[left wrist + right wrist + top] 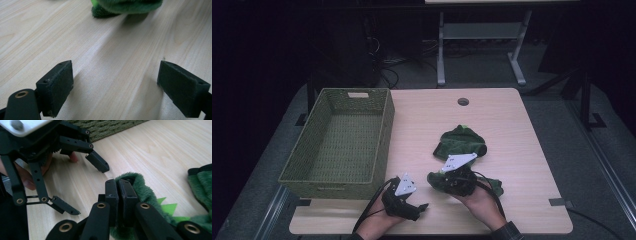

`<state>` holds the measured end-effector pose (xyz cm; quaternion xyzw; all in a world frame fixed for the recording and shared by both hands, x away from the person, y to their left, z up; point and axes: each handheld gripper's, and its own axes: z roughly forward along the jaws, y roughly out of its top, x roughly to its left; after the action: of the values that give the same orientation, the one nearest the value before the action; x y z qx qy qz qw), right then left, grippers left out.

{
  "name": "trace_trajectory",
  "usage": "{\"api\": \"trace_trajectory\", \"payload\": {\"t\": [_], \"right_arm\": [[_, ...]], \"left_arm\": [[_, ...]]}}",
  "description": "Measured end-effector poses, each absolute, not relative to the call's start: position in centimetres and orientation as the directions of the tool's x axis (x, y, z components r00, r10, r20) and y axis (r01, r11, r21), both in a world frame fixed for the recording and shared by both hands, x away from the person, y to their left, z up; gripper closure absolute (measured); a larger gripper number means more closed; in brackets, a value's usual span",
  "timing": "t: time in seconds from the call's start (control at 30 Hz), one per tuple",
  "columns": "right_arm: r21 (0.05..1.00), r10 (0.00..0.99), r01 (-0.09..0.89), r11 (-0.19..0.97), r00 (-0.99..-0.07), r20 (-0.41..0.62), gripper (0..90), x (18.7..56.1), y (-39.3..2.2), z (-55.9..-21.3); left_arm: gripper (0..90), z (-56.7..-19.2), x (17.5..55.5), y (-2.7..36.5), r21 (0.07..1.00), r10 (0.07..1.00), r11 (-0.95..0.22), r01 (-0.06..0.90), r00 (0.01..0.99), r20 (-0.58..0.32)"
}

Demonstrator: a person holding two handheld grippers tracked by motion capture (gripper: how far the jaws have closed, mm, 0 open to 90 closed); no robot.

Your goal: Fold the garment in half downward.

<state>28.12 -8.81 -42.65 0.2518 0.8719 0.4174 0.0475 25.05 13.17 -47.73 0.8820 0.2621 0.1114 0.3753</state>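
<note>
A dark green plush piece (438, 183) with light green felt spikes (168, 207) lies at the table's near middle. My right gripper (434, 180) is shut on its fuzzy edge (136, 182), its two jaws pressed together (118, 185). A second green plush piece (460, 142) rests further back on the table, and its edge shows in the right gripper view (200, 185). My left gripper (421, 207) stands open just left of the held piece, nothing between its pads (56, 87). Green plush (127, 6) lies beyond its open jaws. From the right gripper view, the left gripper (92, 190) is spread wide.
A woven green basket (384, 130) stands on the table's left side with nothing inside. The light wooden table (507, 125) has a cable hole (463, 101) near its far edge. Beyond it, a desk frame (441, 55) and cables are on the dark floor.
</note>
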Motion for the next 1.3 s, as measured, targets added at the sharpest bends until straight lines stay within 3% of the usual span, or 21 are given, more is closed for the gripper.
{"api": "trace_trajectory", "payload": {"t": [0.57,1.3], "right_arm": [[0.79,0.525,0.415,0.452,-0.839,0.14,85.5,28.4,-12.7,-41.7],[0.747,0.622,0.503,0.434,-0.768,0.155,80.3,28.9,-17.2,-42.9]], "left_arm": [[12.8,-47.7,25.0,13.2,0.72,0.546,-0.58,0.38,0.838,-0.002],[12.8,-47.7,25.0,13.2,0.718,0.546,-0.582,0.381,0.838,-0.003]]}}
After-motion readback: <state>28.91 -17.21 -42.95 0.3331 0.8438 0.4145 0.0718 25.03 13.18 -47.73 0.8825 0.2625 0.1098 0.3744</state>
